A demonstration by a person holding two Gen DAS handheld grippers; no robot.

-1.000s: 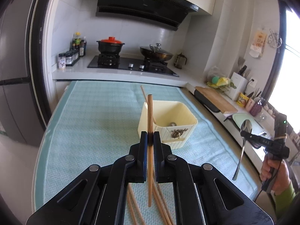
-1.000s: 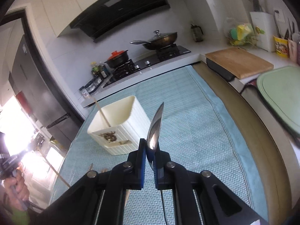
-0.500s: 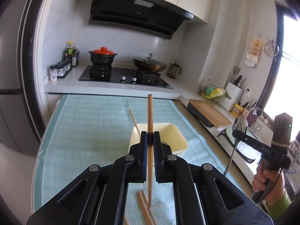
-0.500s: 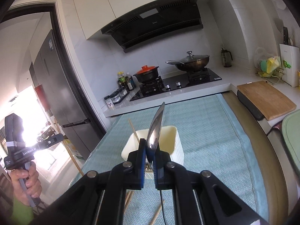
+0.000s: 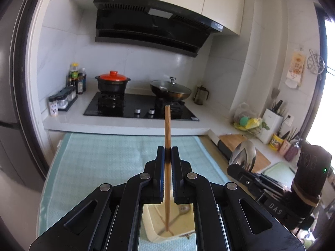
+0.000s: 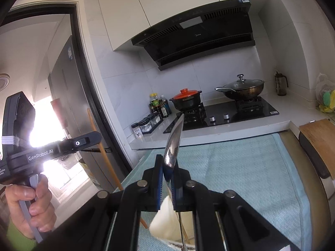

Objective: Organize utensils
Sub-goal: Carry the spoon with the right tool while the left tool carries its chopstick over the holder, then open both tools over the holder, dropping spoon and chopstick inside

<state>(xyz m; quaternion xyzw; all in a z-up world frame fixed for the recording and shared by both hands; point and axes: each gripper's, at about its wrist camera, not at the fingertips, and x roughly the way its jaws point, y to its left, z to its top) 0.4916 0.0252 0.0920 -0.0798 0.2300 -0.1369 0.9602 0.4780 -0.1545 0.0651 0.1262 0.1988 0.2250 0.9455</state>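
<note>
Since the left gripper pinches a chopstick and the right gripper a spoon, both near above the cream bin, I'd lower each straight down before letting go.

Low in the centre of the frame, the right gripper has its jaws clamped on a metal spoon, whose bowl rises edge-on above the fingertips while its thin handle runs down past them. Just beneath the jaws shows the corner of a cream utensil holder standing on a teal table mat. At the left edge, a hand grips the left gripper, which holds a wooden chopstick slanting down toward the holder. A red-lidded pot and lidded wok sit on the stove, upper right.
</note>
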